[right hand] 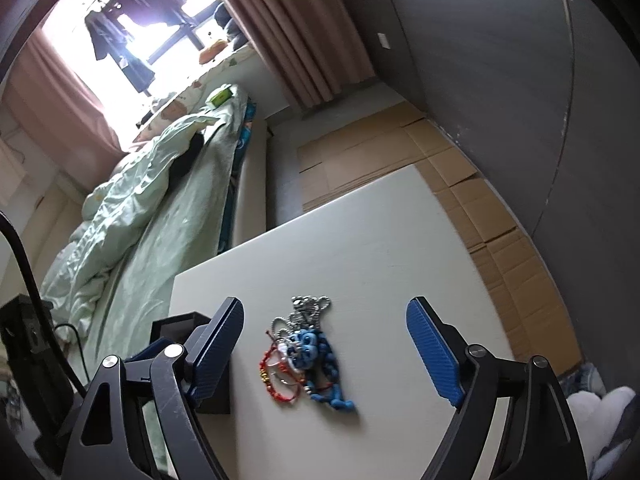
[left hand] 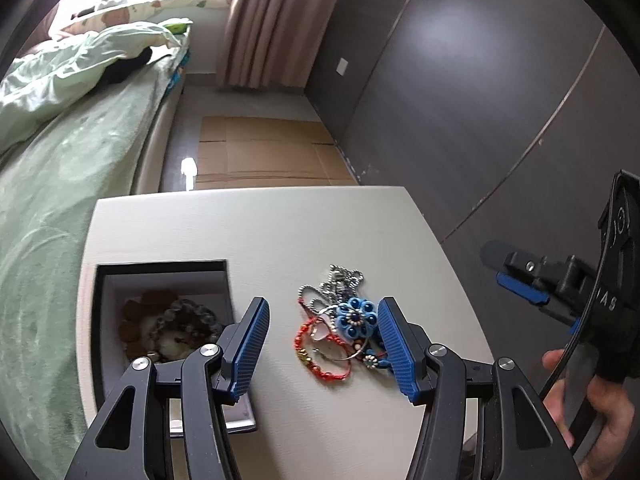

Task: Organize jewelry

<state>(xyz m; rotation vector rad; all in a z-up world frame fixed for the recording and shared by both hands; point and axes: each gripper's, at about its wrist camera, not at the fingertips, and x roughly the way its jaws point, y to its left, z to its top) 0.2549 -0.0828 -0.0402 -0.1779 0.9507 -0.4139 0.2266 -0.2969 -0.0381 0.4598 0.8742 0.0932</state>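
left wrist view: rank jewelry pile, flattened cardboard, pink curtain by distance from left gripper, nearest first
1. jewelry pile: on the table, between the open fingers of the left gripper.
2. flattened cardboard: on the floor past the table's far edge.
3. pink curtain: far end of the room.

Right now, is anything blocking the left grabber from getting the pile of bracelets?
No. The left gripper is open above the jewelry pile, with nothing visible between them. The open box sits just beside the pile on the white table, bare table between them.
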